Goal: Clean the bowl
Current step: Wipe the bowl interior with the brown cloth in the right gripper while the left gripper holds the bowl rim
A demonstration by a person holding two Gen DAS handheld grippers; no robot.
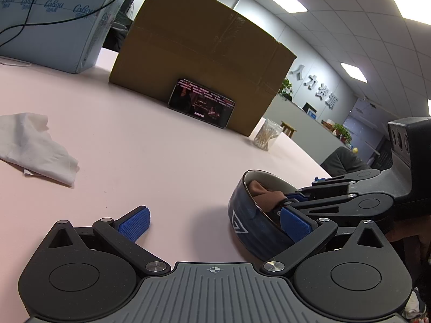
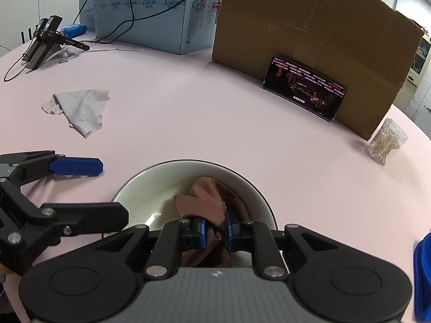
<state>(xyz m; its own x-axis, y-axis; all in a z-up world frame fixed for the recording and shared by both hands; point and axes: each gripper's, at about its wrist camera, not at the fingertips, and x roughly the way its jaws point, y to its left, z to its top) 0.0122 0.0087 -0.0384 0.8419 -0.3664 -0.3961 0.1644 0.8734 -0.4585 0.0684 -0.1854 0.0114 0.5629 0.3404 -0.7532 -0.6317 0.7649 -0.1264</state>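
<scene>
A bowl [image 2: 150,188], cream inside and dark blue outside [image 1: 242,215], stands on the pink table [image 2: 215,123]. A brown cloth [image 2: 207,196] lies bunched inside it. My right gripper [image 2: 214,228] reaches down into the bowl and is shut on the brown cloth; in the left wrist view it [image 1: 291,199] comes in from the right over the rim. My left gripper [image 1: 215,218] stands wide open. One of its fingers [image 2: 107,212] lies at the bowl's left rim, while the other finger [image 2: 78,167] is out over bare table.
A crumpled pale cloth [image 2: 80,110] lies on the table to the left. Behind stand a cardboard box [image 2: 309,40] with a lit phone [image 2: 304,88] leaning on it, a light-blue carton [image 2: 150,13], a jar of cotton swabs [image 2: 385,142] and a black device with cables [image 2: 43,43].
</scene>
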